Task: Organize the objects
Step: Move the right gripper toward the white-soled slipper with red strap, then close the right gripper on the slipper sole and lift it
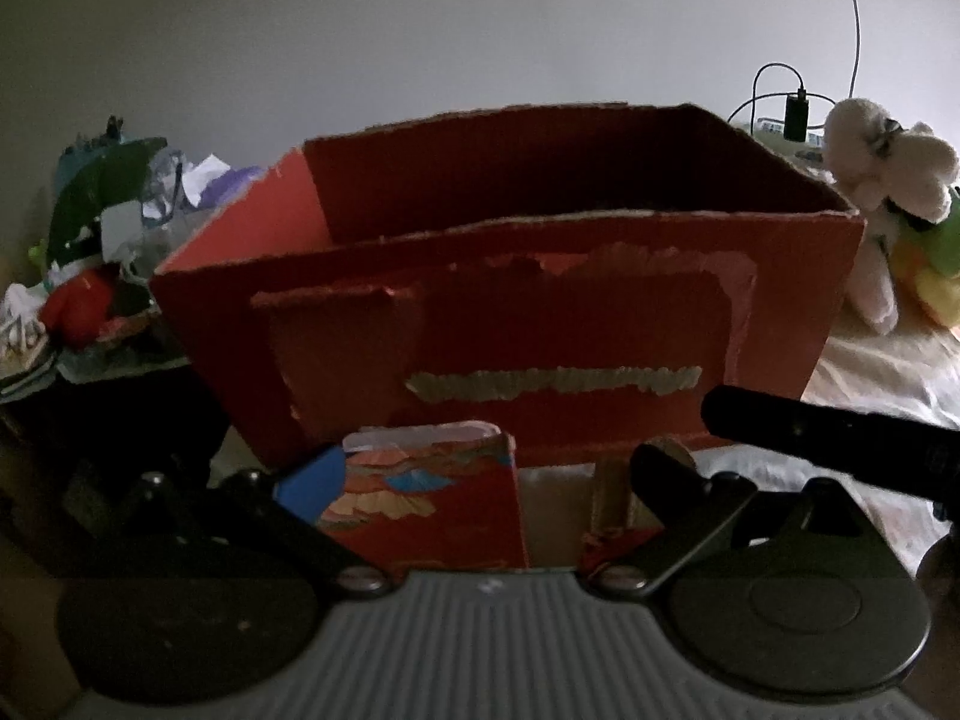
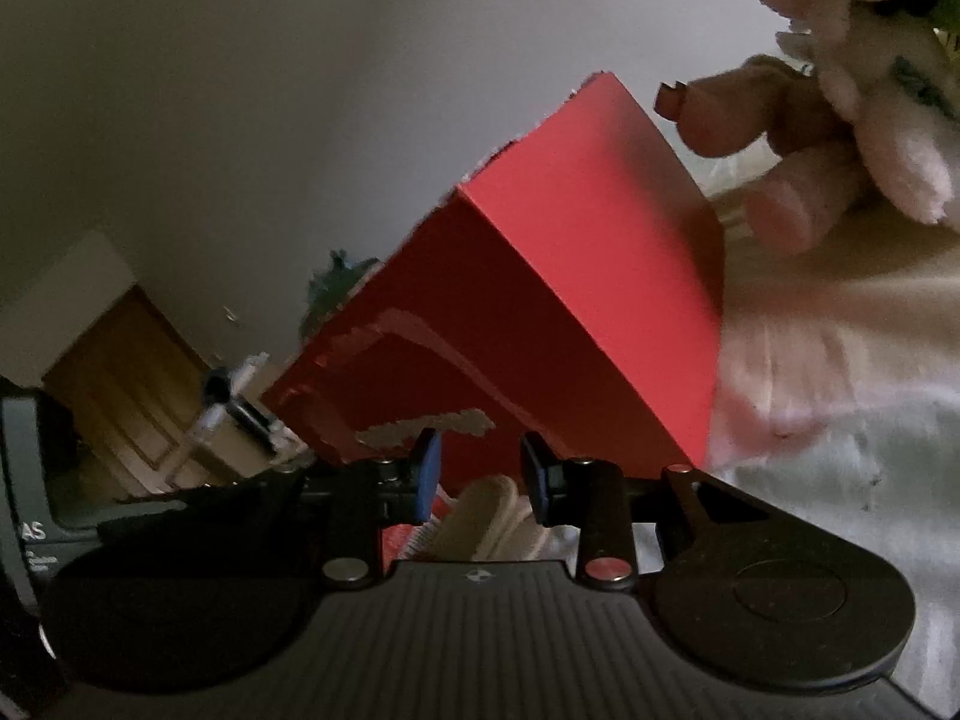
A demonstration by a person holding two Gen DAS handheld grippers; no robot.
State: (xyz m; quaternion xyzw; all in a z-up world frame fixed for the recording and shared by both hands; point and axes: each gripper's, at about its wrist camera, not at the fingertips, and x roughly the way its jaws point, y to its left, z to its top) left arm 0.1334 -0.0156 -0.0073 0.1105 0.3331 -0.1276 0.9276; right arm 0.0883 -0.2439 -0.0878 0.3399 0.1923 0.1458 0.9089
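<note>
Left gripper [image 1: 486, 474]: spread wide, with a small red packet [image 1: 432, 510] between the fingers, next to the left one; cannot tell if squeezed or just sitting there.
Small red packet: painted with coloured fans, standing up, right in front of the big box, likely waiting to go in.
Right gripper [image 2: 480, 474]: blue pads [image 2: 427, 468] a little apart, something pale and ribbed [image 2: 492, 516] low between them; cannot tell if pinched.
Right gripper seen from the left: a black finger [image 1: 840, 438] poking in from 3 o'clock, close to the box front.
Red box [image 1: 510, 324]: at 12 o'clock from both grippers, top open, torn paper patches on the front; probably the place to put things.
Inside the box: dark, only the back wall showing; cannot tell what is in it.
White plush toy [image 1: 882, 180]: at 2 o'clock, just beside the box on the pale sheet [image 1: 888, 372].
Messy pile [image 1: 108, 240]: at 10 o'clock, bags and bits, left of the box, not sorted yet.
</note>
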